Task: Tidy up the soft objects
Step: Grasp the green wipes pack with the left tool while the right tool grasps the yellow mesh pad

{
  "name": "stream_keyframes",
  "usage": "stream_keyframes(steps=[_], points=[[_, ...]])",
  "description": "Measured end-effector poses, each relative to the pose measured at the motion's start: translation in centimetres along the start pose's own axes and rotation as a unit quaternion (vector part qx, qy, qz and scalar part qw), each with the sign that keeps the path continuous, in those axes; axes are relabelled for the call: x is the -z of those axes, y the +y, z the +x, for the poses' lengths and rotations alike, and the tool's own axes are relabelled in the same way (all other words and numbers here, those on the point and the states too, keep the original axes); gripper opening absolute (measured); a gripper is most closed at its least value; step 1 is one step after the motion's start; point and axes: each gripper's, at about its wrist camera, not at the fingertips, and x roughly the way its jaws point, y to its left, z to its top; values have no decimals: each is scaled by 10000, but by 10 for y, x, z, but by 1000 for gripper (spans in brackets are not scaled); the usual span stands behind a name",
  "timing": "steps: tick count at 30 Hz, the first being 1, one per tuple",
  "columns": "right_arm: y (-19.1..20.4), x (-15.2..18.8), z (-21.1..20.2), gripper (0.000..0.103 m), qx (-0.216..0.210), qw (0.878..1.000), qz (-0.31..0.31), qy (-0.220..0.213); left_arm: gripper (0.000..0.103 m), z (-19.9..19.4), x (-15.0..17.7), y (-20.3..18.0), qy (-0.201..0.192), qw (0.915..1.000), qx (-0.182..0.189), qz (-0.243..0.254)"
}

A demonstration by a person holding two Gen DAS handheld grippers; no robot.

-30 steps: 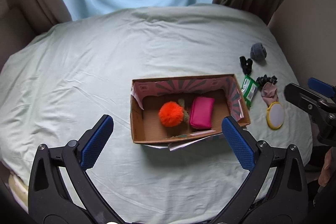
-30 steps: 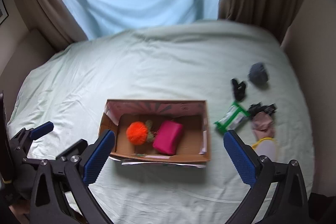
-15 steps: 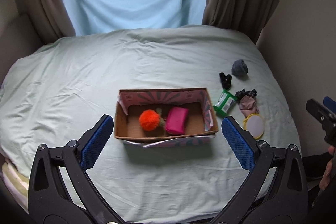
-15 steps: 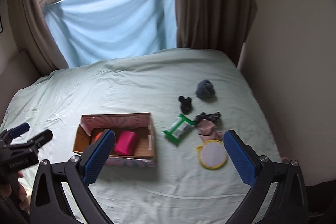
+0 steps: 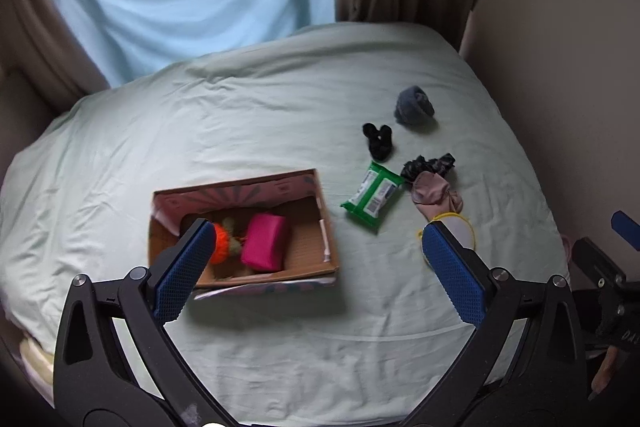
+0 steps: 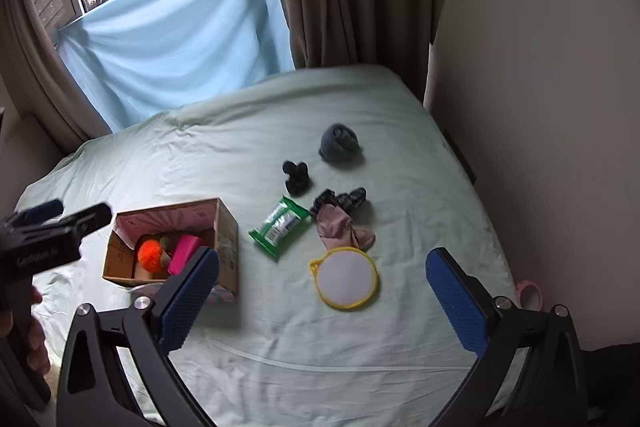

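Fingers of the right gripper (image 6: 320,297) are spread wide, empty; the left gripper (image 5: 320,273) likewise. The round pad (image 6: 347,277) lies between the right fingers, slightly ahead; it should be straddled squarely, then closed on gently

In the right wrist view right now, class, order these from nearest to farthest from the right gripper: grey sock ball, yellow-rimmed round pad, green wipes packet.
1. yellow-rimmed round pad, just ahead of the right gripper, between its open fingers.
2. green wipes packet, farther up, slightly left.
3. grey sock ball, far end of the bed.
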Motion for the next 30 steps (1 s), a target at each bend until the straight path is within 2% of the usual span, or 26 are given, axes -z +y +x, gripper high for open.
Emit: stream_keyframes(steps=[6,11,15,21,24,30], points=[[-30,7,41,103,-58,9990,323,319,103,49,-25,-50,372,9980,92,509],[-43,18,82,103,44,9963,660,558,103,111,-44,-80,722,9903,216,1164],[-51,28,122,103,87,9896,1173,834,103,175,-52,-98,1205,9788,318,1628],[-53,43,185,103,247,9763,1804,1172,103,265,-44,-118,1784,9590,307,2179],[-54,54,212,103,331,9692,2087,1268,103,301,-38,-126,2075,9475,347,2407],[-55,79,262,103,541,9565,2404,1560,99,357,-23,-140,2382,9307,328,2757]])
